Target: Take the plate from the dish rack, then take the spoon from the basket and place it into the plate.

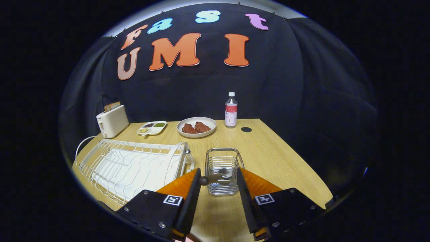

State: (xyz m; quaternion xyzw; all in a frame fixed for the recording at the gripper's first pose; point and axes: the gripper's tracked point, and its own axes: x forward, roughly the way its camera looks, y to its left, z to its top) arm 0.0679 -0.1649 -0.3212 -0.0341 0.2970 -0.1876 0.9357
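Right now, claw [218, 179]: my fingers stand apart, gripping nothing.
Spoon [216, 175]: lies between my fingertips across the near rim of the basket [222, 158], its dark handle end close to my left finger; touching or not, I cannot tell.
Risk at the spoon: closing off-centre, I judge, would tip it down into the wire or drag the light basket along.
Dish rack [134, 164]: just left of my left finger, no plate standing in it that I can make out.
Plate [196, 127]: well beyond the basket, carrying red pieces; a long carry could let the spoon slip.
Bottle [230, 110]: upright beside that plate, easy to knock.
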